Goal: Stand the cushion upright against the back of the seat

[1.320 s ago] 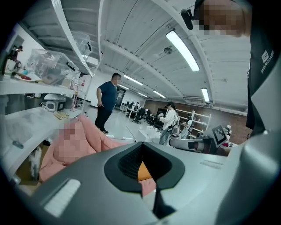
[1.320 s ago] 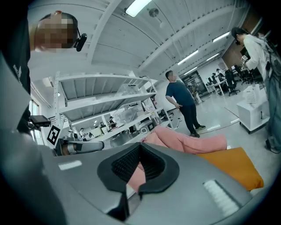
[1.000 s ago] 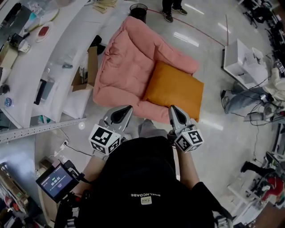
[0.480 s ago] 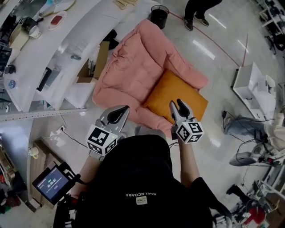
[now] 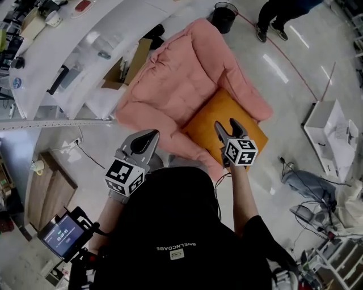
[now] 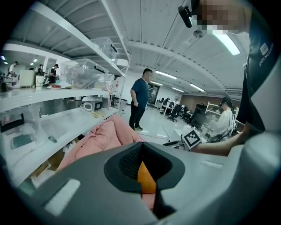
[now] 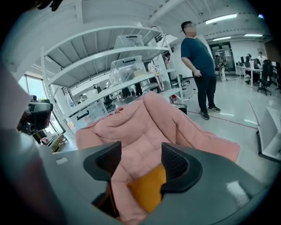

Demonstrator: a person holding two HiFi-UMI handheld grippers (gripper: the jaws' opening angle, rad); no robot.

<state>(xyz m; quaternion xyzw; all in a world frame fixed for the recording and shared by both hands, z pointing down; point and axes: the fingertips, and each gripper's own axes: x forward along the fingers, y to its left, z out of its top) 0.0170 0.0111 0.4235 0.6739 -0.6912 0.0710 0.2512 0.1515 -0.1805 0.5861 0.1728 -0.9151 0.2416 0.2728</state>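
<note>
An orange cushion (image 5: 207, 120) lies flat on the right side of a pink padded floor seat (image 5: 170, 85), partly over its right arm. My right gripper (image 5: 226, 124) hovers over the cushion's near part. Its jaws have just been opening and stand open, with nothing pressed between them. Through their gap in the right gripper view (image 7: 140, 160) I see the cushion (image 7: 147, 188) and the seat's back (image 7: 145, 118). My left gripper (image 5: 150, 135) is shut and empty near the seat's front left edge. A sliver of cushion (image 6: 145, 175) shows behind its closed jaws (image 6: 141, 149).
Long white shelves (image 5: 57, 56) with clutter run along the left, with a cardboard box (image 5: 127, 71) beside the seat. A black bin (image 5: 225, 14) and a standing person (image 7: 199, 61) are beyond the seat. A white cabinet (image 5: 332, 133) stands at the right.
My right gripper has moved forward and down over the cushion, and its jaws have gone from shut to open. My left gripper has shifted slightly and stays shut.
</note>
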